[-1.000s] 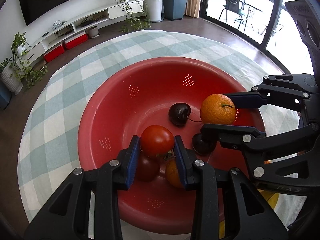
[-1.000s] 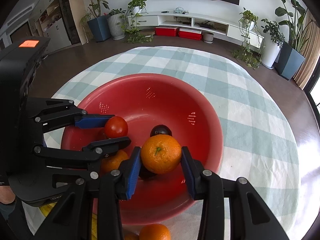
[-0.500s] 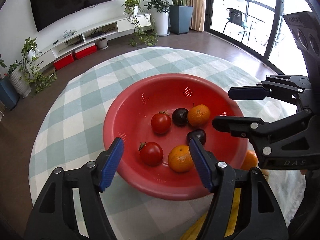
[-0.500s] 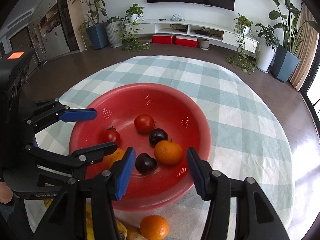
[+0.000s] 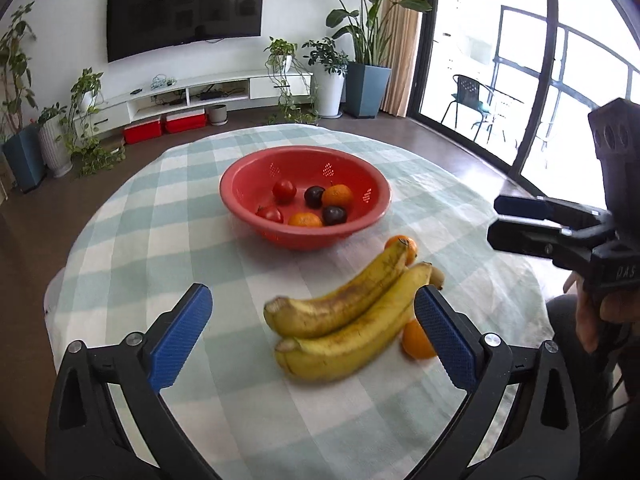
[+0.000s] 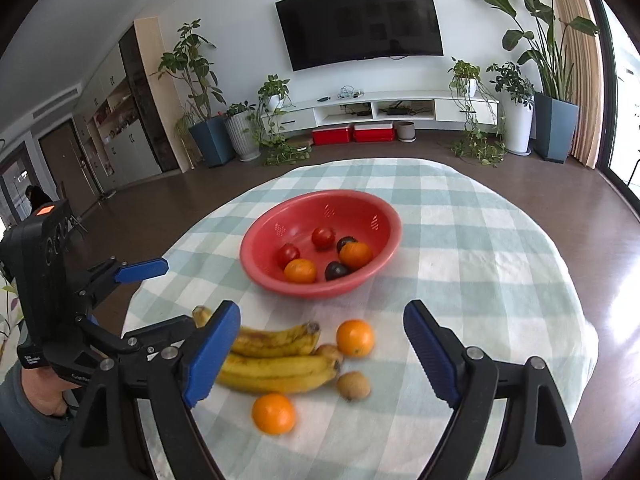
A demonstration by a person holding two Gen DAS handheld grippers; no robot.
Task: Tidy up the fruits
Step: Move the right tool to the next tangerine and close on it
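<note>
Six fruits sitting inside red bowl (image 6: 256,258), perforated in small patches along its wall: two tomatoes (image 6: 323,237) toward the far side, two dark plums (image 6: 336,270), two oranges in bowl (image 6: 355,255). Resting on checked tablecloth (image 6: 480,264) of round table, near its middle.

Lying on cloth outside bowl, nearer the cameras: two bananas (image 6: 280,372), loose far orange (image 6: 355,337), loose near orange (image 6: 274,413), and small brown kiwi-like fruit (image 6: 353,386).

Showing yellow skin with brown speckling and dark tips, bananas (image 5: 344,320) lying side by side and touching. In left wrist view, running long axis diagonally, blunt ends pointing near-left, stem ends pointing far-right toward one loose orange (image 5: 404,247). In right wrist view, running roughly left to right, stem ends pointing right toward brown fruit and far orange. Near orange sitting just in front of bananas, slightly blurred.

Spreading wide, left gripper (image 5: 312,336) hovering above cloth with bananas between and beyond its blue pads (image 5: 180,334), gripping nothing. Spreading wide too, right gripper (image 6: 322,354) hanging over loose fruit, carrying nothing, its left pad (image 6: 212,354) overlapping the bananas' left ends in view. Each gripper appearing at the edge of the other's camera: right gripper (image 5: 520,222) at right, left gripper (image 6: 138,292) at left.
</note>
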